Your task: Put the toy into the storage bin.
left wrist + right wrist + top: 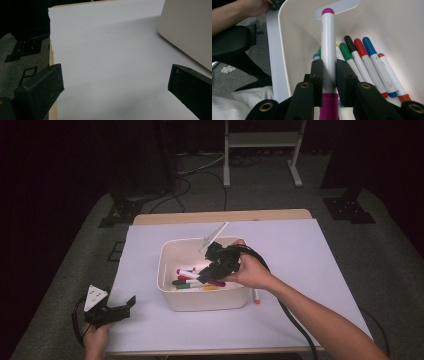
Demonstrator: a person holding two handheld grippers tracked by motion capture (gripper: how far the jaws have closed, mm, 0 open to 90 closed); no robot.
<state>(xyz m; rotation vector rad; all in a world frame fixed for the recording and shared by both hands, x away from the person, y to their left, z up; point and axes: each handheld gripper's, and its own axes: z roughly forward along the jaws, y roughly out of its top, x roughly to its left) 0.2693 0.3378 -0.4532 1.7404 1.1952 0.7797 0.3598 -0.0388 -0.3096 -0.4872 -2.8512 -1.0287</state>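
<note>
A white bin (167, 270) stands mid-table with several coloured markers (187, 284) lying in it. My right gripper (204, 277) reaches down into the bin from the right, shut on a white marker with magenta ends (192, 274). In the right gripper view, the right gripper (329, 66) pinches that marker (328, 45) across its barrel, above the other markers (362, 57) and beside the bin wall (392, 22). My left gripper (122, 307) rests at the table's front left corner. In the left gripper view the left gripper (115, 82) stands open over bare white paper.
An orange-tipped marker (256, 296) lies on the white paper (300, 260) just right of the bin. The bin's corner (190, 30) sits to the upper right in the left gripper view. Stands and cables (150, 205) crowd the floor beyond the table's far edge.
</note>
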